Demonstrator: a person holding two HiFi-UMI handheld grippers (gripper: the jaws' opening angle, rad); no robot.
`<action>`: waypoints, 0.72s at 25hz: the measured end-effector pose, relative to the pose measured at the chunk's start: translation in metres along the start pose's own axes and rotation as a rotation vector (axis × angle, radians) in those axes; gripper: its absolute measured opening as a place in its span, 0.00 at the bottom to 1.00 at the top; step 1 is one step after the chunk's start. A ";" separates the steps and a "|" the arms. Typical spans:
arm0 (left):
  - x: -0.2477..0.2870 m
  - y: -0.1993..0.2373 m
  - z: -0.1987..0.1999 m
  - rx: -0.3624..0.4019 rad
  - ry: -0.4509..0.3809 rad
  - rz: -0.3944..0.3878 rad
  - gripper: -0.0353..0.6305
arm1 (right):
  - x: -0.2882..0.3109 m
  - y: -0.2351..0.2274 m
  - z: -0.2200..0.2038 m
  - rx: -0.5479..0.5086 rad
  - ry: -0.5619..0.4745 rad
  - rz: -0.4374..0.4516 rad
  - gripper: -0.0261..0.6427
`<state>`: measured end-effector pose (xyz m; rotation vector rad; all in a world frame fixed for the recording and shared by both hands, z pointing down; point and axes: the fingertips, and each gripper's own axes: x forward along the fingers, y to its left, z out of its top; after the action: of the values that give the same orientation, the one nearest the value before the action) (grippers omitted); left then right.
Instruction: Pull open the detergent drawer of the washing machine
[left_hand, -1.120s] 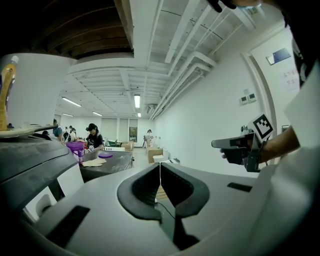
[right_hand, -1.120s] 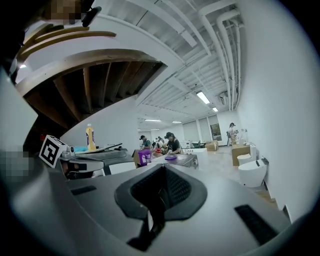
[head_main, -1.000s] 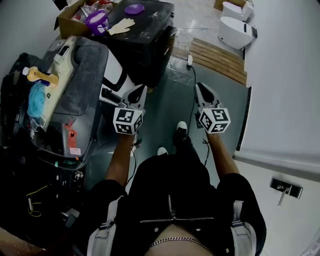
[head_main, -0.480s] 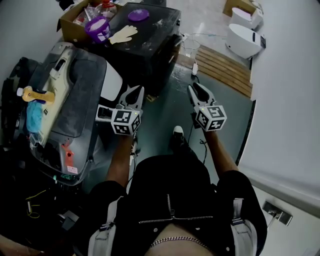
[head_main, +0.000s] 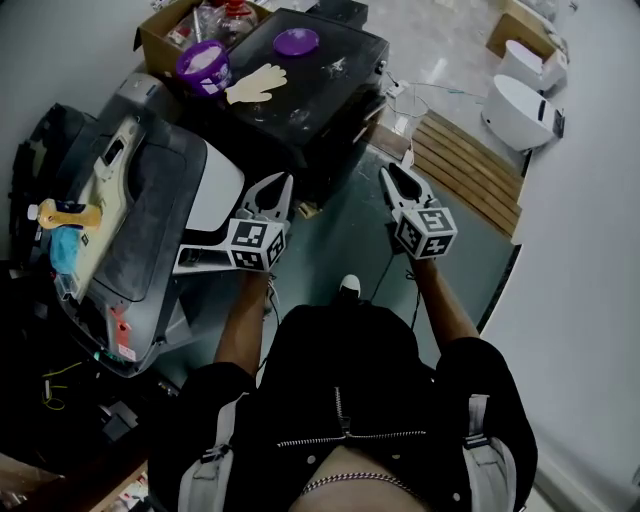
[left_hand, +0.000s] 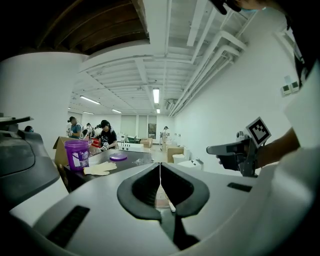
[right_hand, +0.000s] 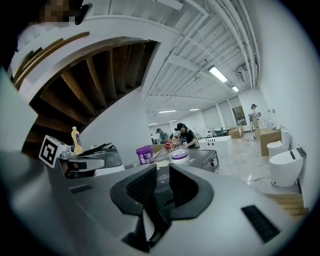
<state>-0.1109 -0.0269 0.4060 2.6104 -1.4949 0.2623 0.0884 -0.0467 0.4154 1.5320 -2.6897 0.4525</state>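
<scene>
Nothing of the task looks done yet, and the whole pull is left. Both claws hang in the air over the floor (head_main: 340, 235) in front of the person, well apart from any machine. The left claw (left_hand: 160, 166) has its jaws pressed together on nothing. The right claw (right_hand: 162, 172) shows a narrow gap that is closing, with nothing in it. I take the black-topped box (head_main: 320, 95) ahead of the claws for the washing machine. The head view shows only its top and a dark side, and I cannot pick out the detergent drawer in any view, so whether it is shut is a guess. On that top lie a purple lid (head_main: 297, 41) and a pale glove (head_main: 256, 80), with a purple tub (head_main: 203, 63) at the far corner beside a cardboard box (head_main: 158, 30). To the left stands a grey appliance (head_main: 150, 200) with a yellow bottle (head_main: 60, 212) on it. The floor is grey-green. A slatted wooden platform (head_main: 470, 165) and white toilets (head_main: 520, 105) stand to the right by a white wall. The room is a long, bright hall, with people (left_hand: 106, 136) working far back.
</scene>
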 end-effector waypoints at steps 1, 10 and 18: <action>0.005 0.001 0.000 -0.001 0.002 0.012 0.09 | 0.006 -0.006 0.000 0.004 0.003 0.009 0.14; 0.033 0.009 0.004 0.007 0.026 0.065 0.09 | 0.051 -0.030 -0.002 0.079 0.028 0.084 0.09; 0.073 0.027 0.000 -0.012 0.025 0.055 0.09 | 0.088 -0.029 -0.001 0.144 0.024 0.178 0.03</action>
<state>-0.0980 -0.1020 0.4220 2.5500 -1.5562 0.2894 0.0669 -0.1338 0.4365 1.3106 -2.8433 0.6799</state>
